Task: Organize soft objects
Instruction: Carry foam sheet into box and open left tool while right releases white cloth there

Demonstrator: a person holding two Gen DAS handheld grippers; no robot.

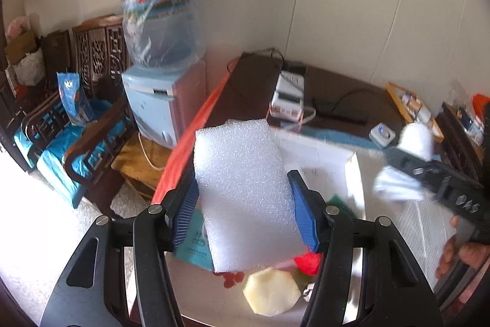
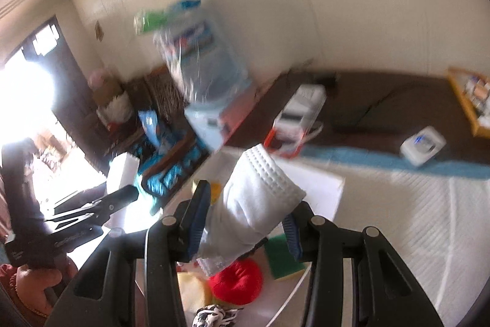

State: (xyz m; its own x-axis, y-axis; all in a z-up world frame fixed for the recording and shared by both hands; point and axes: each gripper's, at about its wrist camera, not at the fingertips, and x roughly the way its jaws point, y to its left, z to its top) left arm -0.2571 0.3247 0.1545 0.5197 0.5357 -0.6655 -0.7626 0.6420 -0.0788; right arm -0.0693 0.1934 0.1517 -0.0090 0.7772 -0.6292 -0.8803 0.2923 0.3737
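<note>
Left wrist view: the left gripper (image 1: 243, 204) is clamped on one white foam block (image 1: 245, 192), held up above the table (image 1: 428, 222). I'd keep the squeeze light so the foam doesn't bow, and lower it flat. Below it: one pale yellow sponge (image 1: 272, 291), one red plush thing (image 1: 307, 262).

Right wrist view: the right gripper (image 2: 245, 222) pinches one white waffle cloth (image 2: 260, 195), lifted and drooping. Underneath: one red plush, one green scrub pad (image 2: 280, 261), one black-and-white rope toy (image 2: 216, 314).

Home living room: water dispenser (image 1: 165, 103), carved wooden bench (image 1: 76, 143)
</note>
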